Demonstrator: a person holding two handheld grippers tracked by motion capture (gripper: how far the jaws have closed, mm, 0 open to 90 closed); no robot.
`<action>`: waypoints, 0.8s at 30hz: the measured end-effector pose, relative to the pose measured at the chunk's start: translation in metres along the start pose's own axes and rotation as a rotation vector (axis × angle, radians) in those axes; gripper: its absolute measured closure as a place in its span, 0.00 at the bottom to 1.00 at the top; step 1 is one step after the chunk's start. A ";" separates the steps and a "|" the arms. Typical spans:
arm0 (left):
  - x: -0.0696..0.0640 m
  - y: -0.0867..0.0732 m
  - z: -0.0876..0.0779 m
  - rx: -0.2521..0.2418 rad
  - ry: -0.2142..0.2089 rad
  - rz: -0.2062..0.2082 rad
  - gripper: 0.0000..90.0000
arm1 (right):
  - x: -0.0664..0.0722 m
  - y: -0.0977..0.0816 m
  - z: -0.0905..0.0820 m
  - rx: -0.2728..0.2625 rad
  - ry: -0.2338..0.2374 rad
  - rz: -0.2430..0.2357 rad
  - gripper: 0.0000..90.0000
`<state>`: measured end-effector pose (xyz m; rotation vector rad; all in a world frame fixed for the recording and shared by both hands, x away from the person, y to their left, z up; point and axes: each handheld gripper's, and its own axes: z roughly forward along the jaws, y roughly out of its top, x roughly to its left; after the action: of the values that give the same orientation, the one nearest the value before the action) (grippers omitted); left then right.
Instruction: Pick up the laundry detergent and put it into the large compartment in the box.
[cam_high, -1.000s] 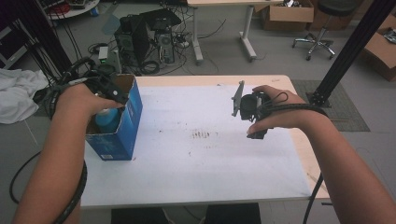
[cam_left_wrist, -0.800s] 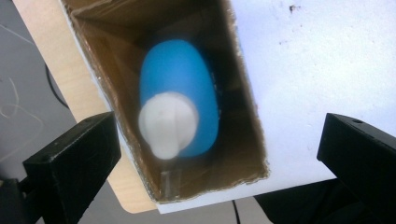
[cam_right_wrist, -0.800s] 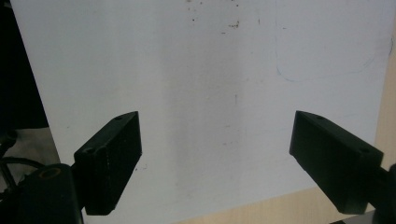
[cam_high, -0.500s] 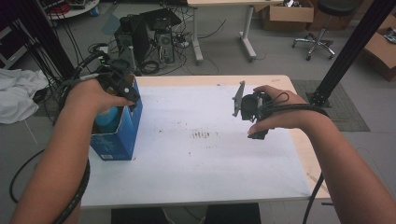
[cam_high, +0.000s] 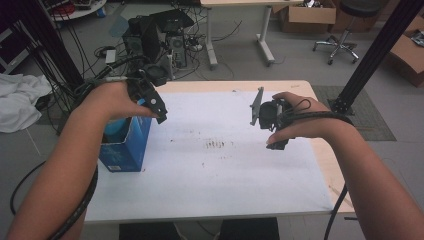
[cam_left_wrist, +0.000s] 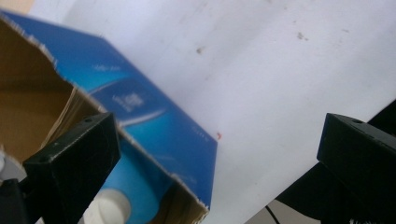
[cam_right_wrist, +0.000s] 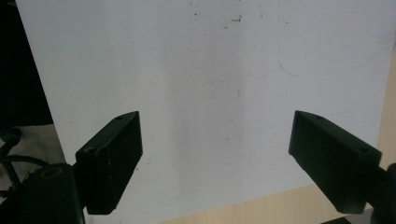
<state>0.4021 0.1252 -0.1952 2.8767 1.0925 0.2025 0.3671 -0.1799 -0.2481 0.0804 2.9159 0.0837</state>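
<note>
An open-topped blue cardboard box (cam_high: 125, 150) stands at the left edge of the white sheet (cam_high: 225, 170). Inside it lies a light blue item (cam_high: 116, 131) with a white cap (cam_left_wrist: 109, 205). My left gripper (cam_high: 157, 111) hovers open above the box's right rim, holding nothing. In the left gripper view its jaws (cam_left_wrist: 215, 163) straddle the box's corner (cam_left_wrist: 154, 135) and the sheet (cam_left_wrist: 261, 60). My right gripper (cam_high: 270, 120) hangs open over the right part of the sheet. In the right gripper view it (cam_right_wrist: 233, 158) has only bare paper (cam_right_wrist: 210, 70) between its jaws.
The wooden table (cam_high: 320, 145) shows past the sheet's right edge. Small dark smudges (cam_high: 217, 145) mark the sheet's middle. Behind the table are computer towers with cables (cam_high: 160, 35), another desk and a black post (cam_high: 375, 55). White cloth (cam_high: 17, 102) lies on the floor at the left.
My left gripper has moved right, from over the box's opening to above its right rim. The right gripper has stayed put.
</note>
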 end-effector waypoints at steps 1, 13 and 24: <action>-0.002 0.001 0.000 -0.001 -0.005 0.018 0.00 | -0.001 0.000 0.000 -0.001 0.001 0.003 0.19; -0.038 0.018 0.007 0.011 -0.046 0.351 0.00 | -0.008 0.000 0.001 0.001 0.016 0.001 0.20; -0.053 0.022 0.010 -0.031 -0.068 0.545 0.00 | -0.009 0.001 0.001 0.013 0.028 0.000 0.19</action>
<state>0.3784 0.0735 -0.2082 3.0536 0.2694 0.1383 0.3761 -0.1798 -0.2473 0.0823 2.9449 0.0670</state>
